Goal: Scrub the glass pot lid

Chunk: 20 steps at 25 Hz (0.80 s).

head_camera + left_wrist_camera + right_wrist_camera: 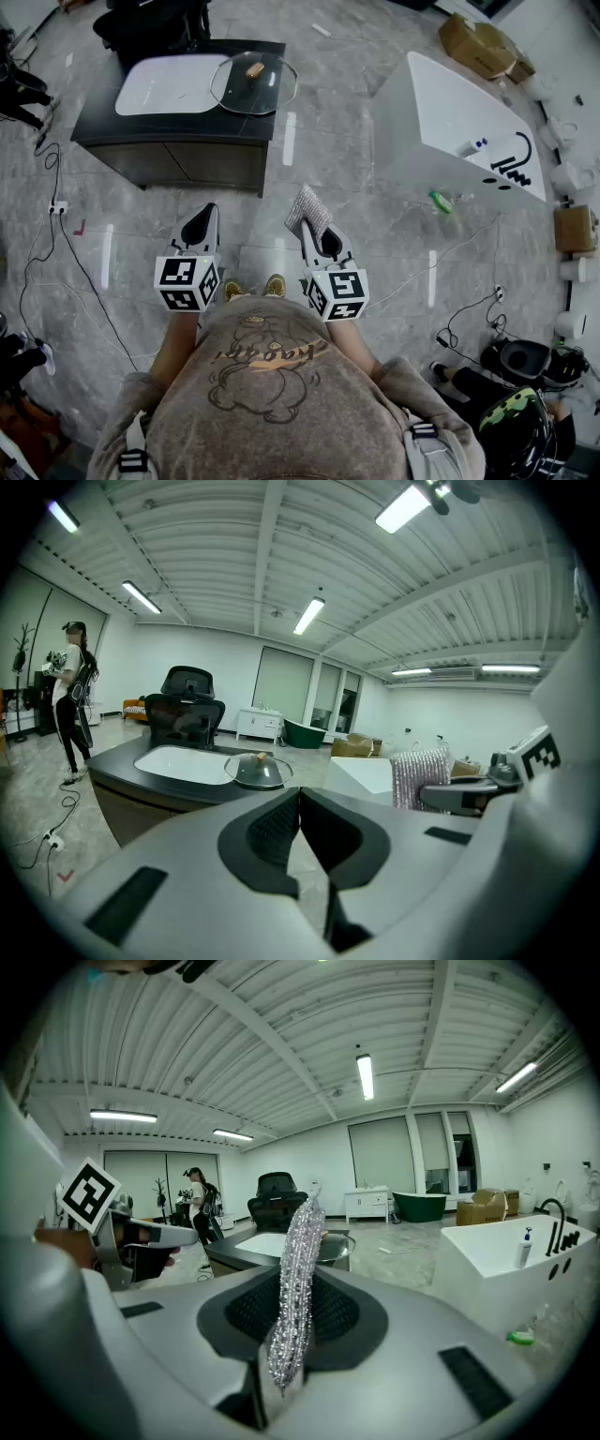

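The glass pot lid (253, 82) with a wooden knob lies on the dark counter (178, 127), partly over the white sink basin (169, 84); it also shows far ahead as the lid (257, 771) and, behind the pad, as the lid (330, 1244). My right gripper (317, 232) is shut on a silvery scrubbing pad (308, 212), which stands upright between the jaws as the pad (294, 1293). My left gripper (199, 228) is shut with nothing in it, its jaws touching in the left gripper view (299, 832). Both grippers hang over the floor, well short of the counter.
A white bathtub (459, 131) with a black tap stands to the right. Cardboard boxes (483, 47) sit at the far right, cables (47, 244) run over the floor at the left. A person (73, 700) stands far left behind the counter, beside a black chair (187, 710).
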Tool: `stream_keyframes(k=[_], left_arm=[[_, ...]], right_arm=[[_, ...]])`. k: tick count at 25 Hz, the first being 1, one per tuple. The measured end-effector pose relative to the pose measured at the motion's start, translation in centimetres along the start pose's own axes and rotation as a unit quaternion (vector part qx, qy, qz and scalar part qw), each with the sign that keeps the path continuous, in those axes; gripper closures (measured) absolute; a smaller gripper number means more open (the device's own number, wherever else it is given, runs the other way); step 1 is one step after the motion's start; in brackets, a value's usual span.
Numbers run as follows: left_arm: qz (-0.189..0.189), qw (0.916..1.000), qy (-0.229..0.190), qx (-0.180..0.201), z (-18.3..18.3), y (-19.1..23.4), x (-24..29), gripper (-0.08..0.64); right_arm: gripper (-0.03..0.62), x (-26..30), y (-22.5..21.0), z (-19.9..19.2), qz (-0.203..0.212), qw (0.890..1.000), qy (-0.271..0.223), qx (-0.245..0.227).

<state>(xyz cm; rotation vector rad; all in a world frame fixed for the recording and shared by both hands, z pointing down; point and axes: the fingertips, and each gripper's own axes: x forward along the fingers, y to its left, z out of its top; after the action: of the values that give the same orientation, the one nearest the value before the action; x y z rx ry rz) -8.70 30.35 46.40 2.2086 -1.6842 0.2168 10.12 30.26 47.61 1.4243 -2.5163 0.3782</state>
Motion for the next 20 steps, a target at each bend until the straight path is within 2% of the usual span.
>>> stream_keyframes(k=[13,20], left_arm=[[0.008,1.0,0.004,-0.004,0.0,-0.7,0.4,0.541],[0.027,0.9996,-0.001,-0.007,-0.7,-1.7,1.3,0.541]], right_arm=[[0.508,-0.1,-0.7,0.3,0.015,1.0,-0.004,0.004],[0.508,-0.8,-2.9,-0.3,0.025,1.0,-0.003,-0.004]])
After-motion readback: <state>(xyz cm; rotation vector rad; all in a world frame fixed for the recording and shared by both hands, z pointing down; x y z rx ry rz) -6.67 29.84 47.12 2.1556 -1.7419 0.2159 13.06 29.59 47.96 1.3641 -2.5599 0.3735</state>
